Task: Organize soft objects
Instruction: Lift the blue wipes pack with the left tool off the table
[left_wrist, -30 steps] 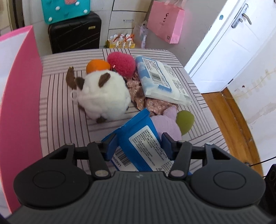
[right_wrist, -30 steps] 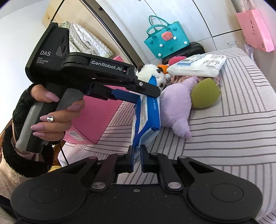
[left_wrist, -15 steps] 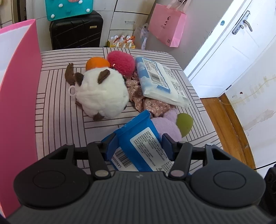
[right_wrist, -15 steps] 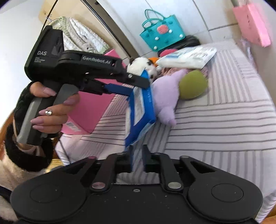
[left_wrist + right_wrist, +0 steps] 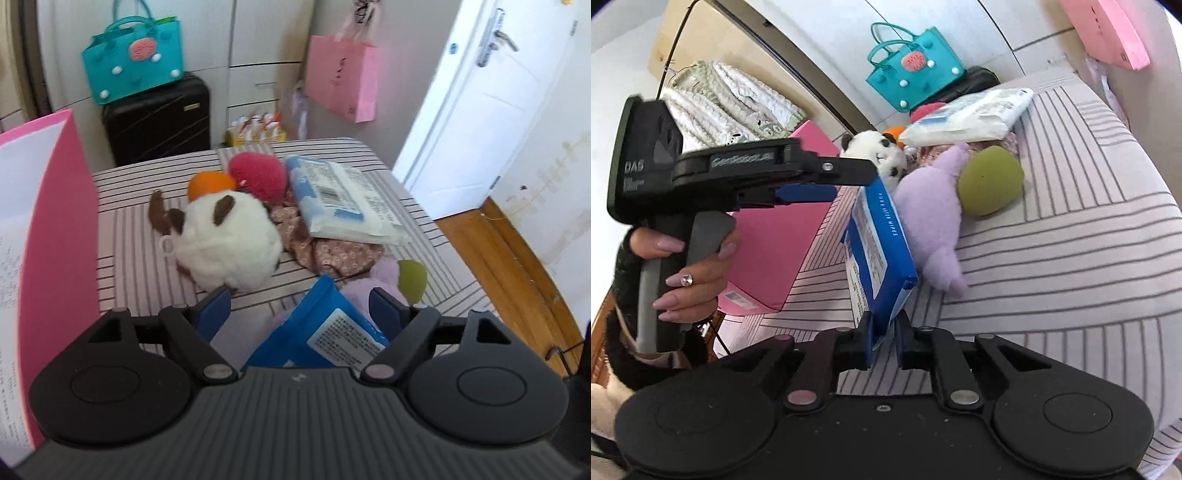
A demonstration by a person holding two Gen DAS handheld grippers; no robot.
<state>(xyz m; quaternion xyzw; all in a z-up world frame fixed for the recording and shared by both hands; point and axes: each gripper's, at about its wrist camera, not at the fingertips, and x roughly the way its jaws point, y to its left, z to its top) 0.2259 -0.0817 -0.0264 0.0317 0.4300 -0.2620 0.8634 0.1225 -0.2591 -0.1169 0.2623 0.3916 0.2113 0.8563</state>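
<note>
The blue wipes pack (image 5: 877, 254) is being released by the left gripper (image 5: 301, 310), whose jaws have just been opening and now stand apart, and is being clamped by the right gripper (image 5: 884, 334) near the bed's (image 5: 1071, 258) front edge, the handover seemingly being completed.

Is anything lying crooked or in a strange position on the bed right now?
Yes. The blue wipes pack stands tilted above the bed, pinched only at its lower corner by the right gripper. The left gripper has just been opening; its fingers no longer press it. The white pack lies on crumpled floral cloth.

A home bedroom: striped bed (image 5: 122, 236), suitcase (image 5: 157, 118), hanging knitwear (image 5: 727, 107), wardrobe doors (image 5: 258, 55).
</note>
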